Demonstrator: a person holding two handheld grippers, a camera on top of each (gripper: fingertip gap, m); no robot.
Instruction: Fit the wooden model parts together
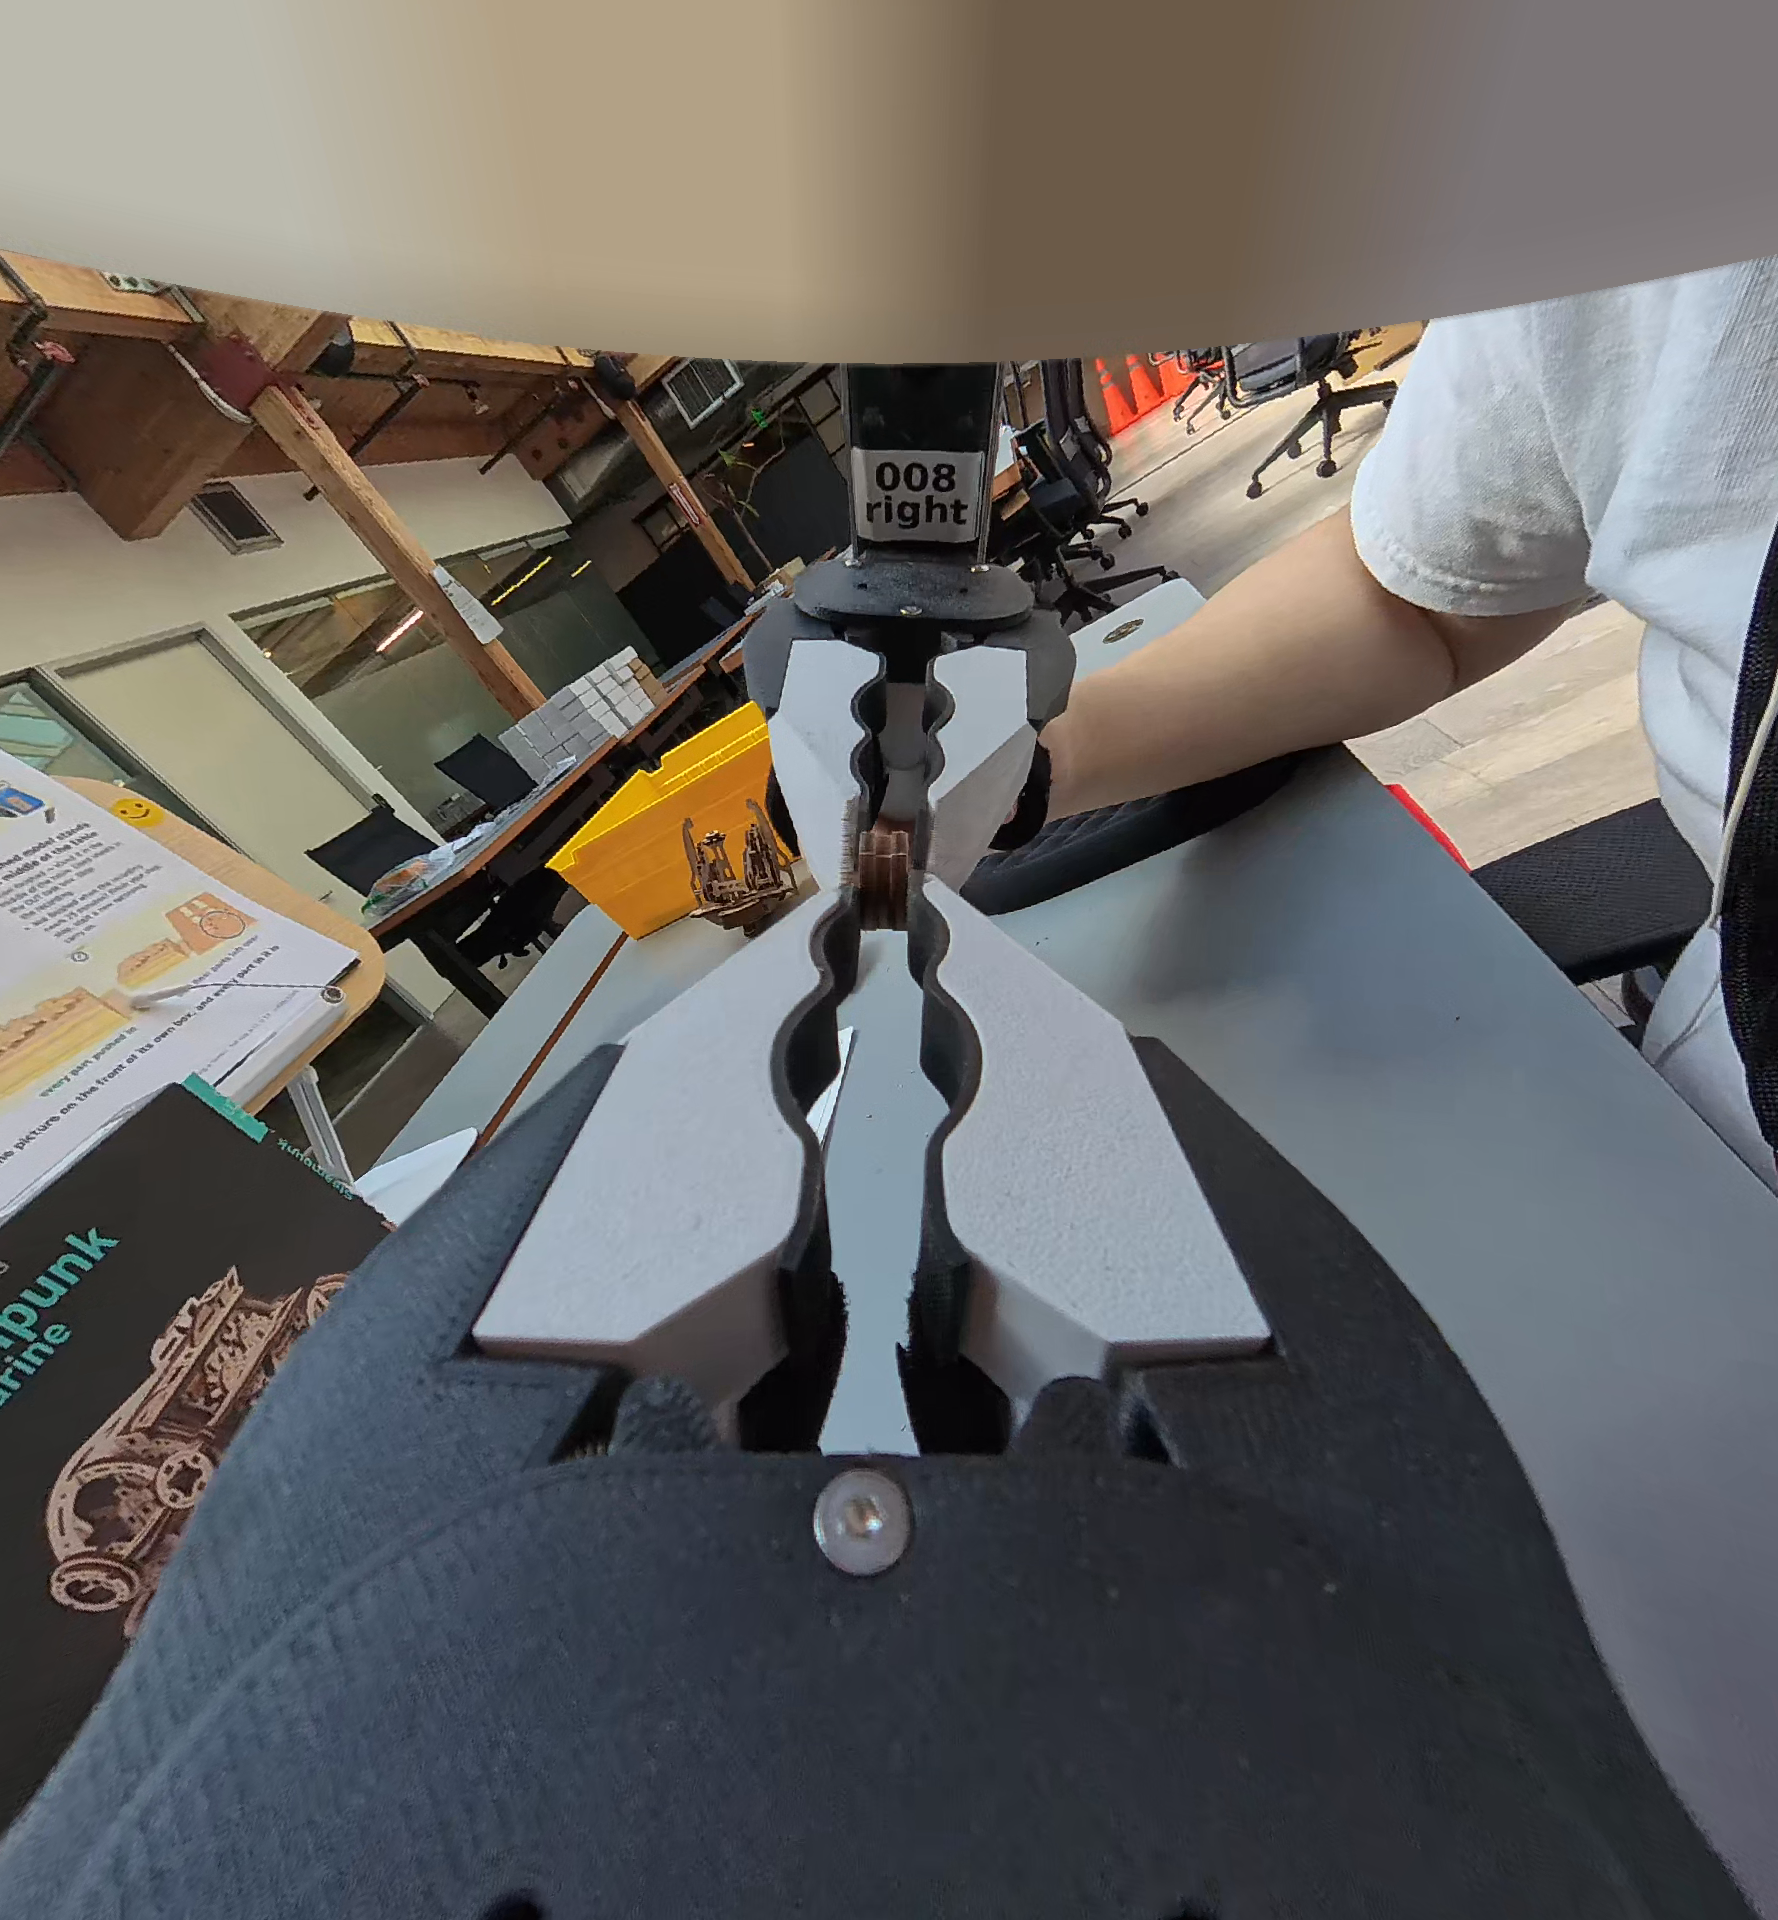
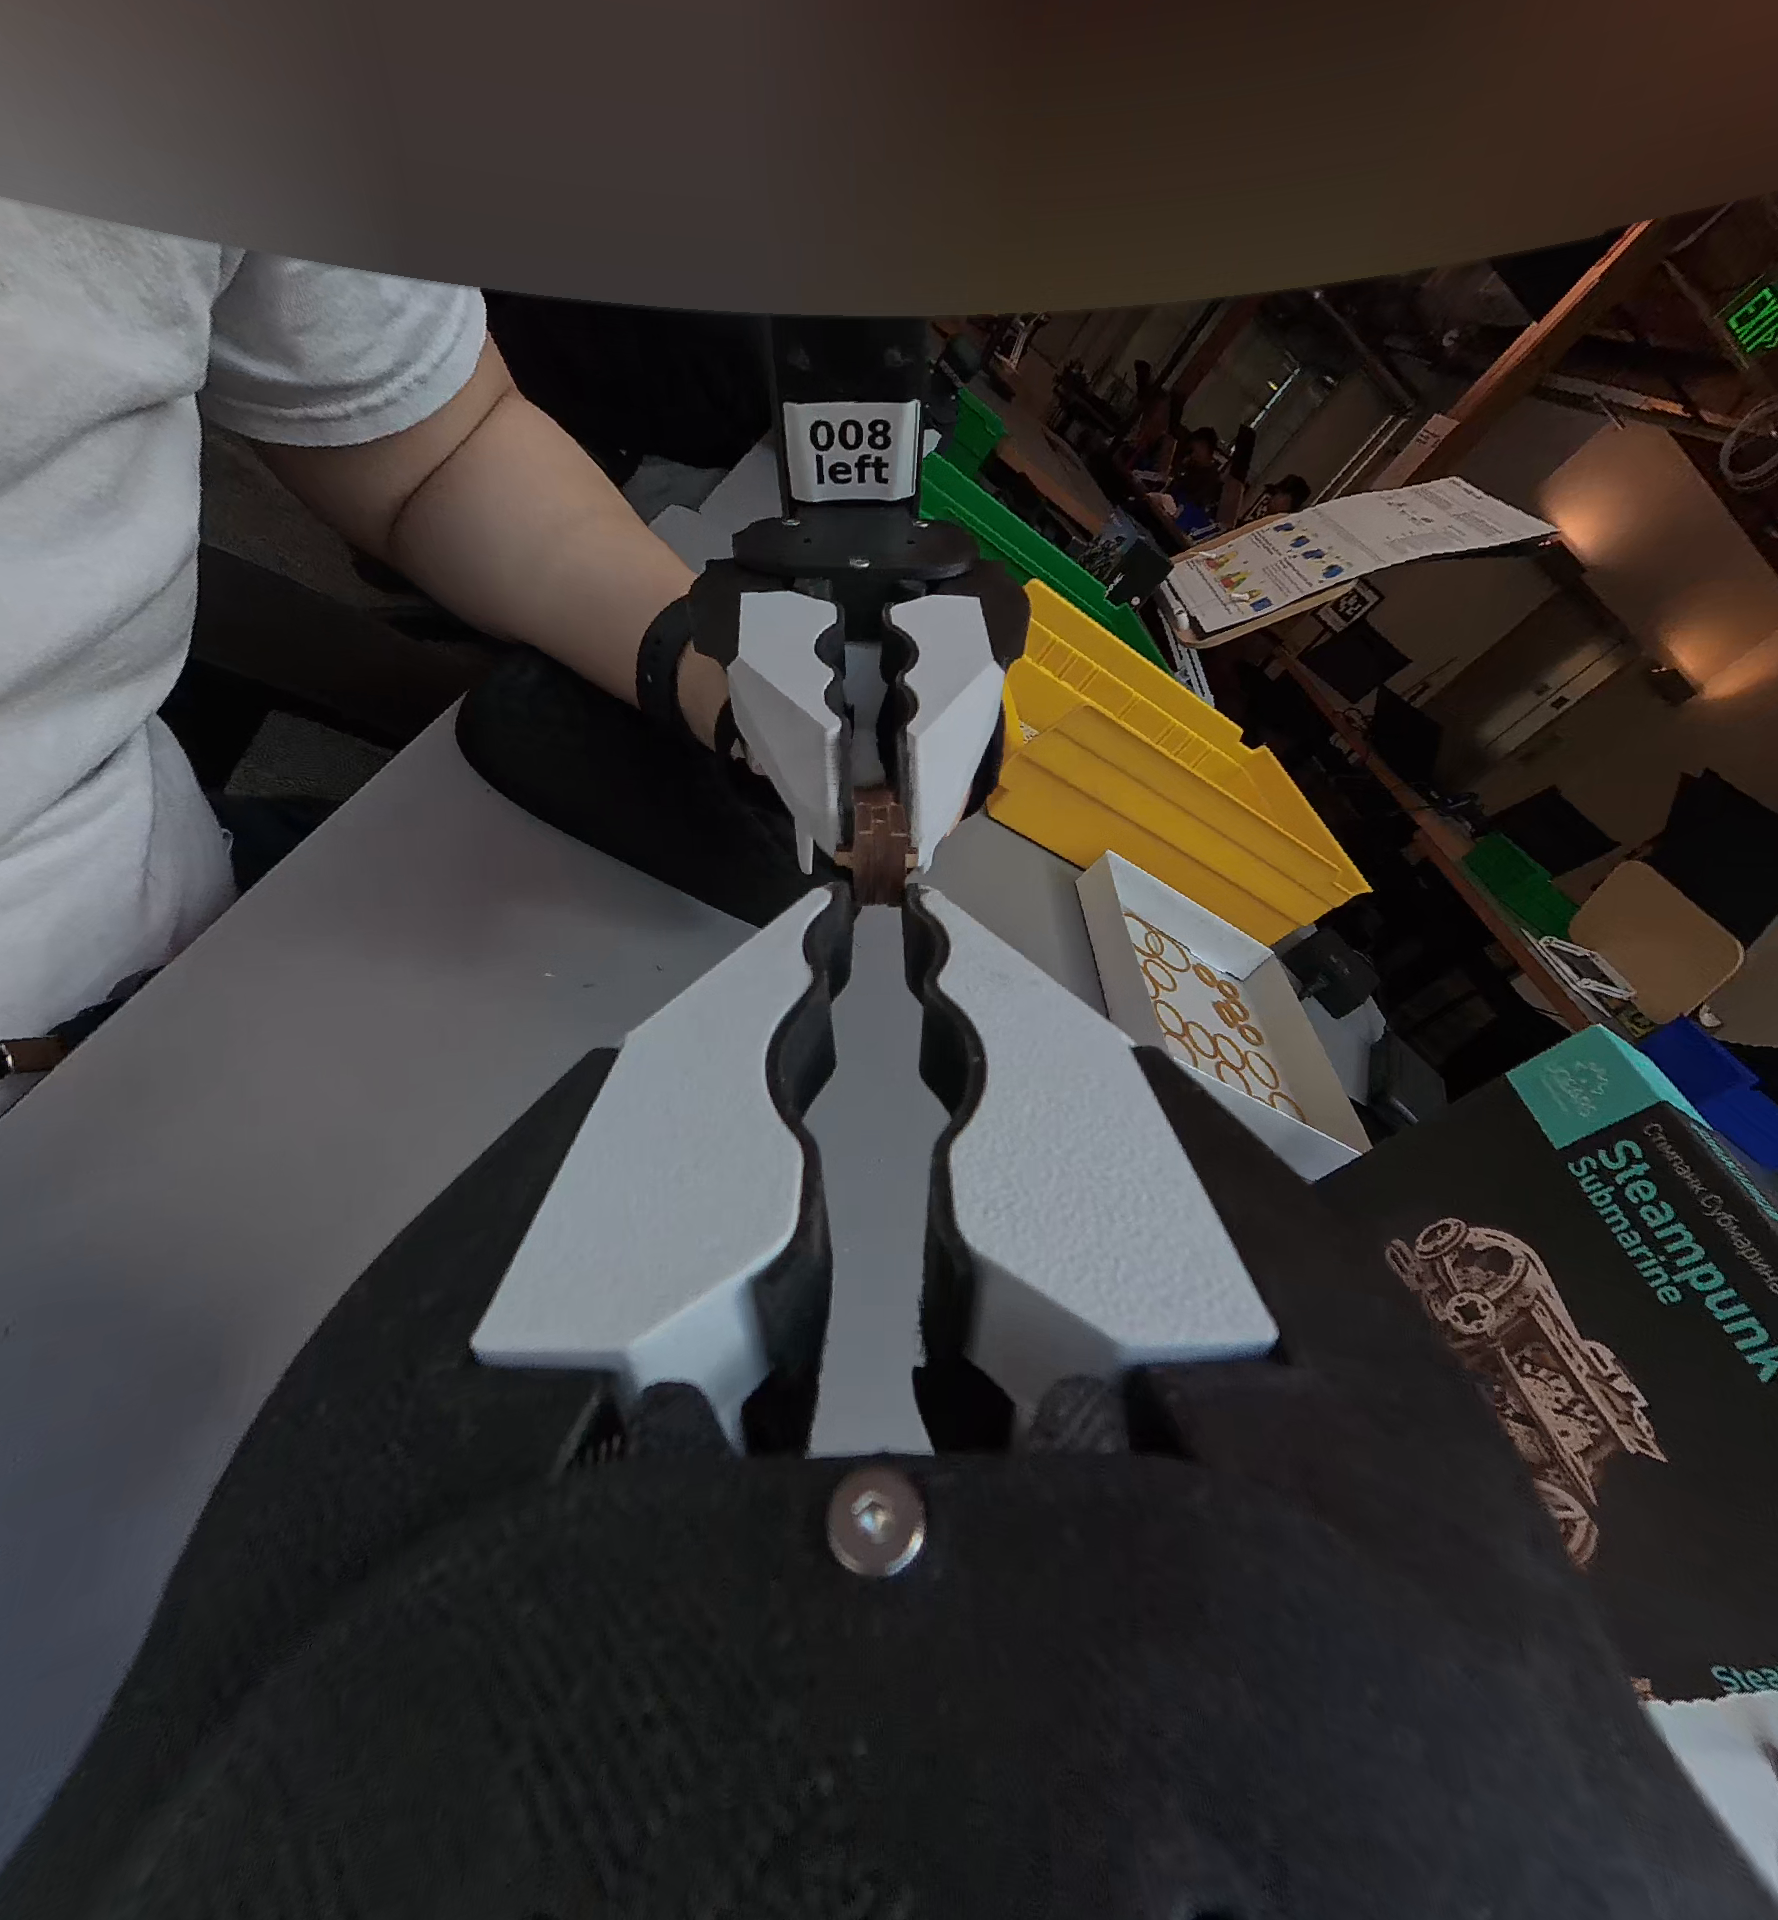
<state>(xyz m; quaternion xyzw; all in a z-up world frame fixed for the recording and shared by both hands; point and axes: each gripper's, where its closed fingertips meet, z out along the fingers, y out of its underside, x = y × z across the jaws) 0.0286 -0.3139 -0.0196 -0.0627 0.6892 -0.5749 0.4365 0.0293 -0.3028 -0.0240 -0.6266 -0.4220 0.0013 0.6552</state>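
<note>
In the left wrist view, the left claw (image 1: 880, 914) is nearly closed, its tips pinching a small wooden part (image 1: 881, 883) from below, above the grey surface (image 1: 1332, 1039). The right claw (image 1: 890, 831) meets it tip to tip and grips the same part. A small wooden model (image 1: 734, 878) stands beyond, just before a yellow bin (image 1: 677, 821).

In the right wrist view, the right claw (image 2: 874, 894) is narrow on the wooden part (image 2: 872, 847), the left claw (image 2: 869, 831) clamping it opposite. A white tray of wooden rings (image 2: 1202, 1008) lies beside the yellow bin (image 2: 1176, 769).

Layered wood part (image 1: 880, 878), matt grey table (image 1: 1332, 1039)
</note>
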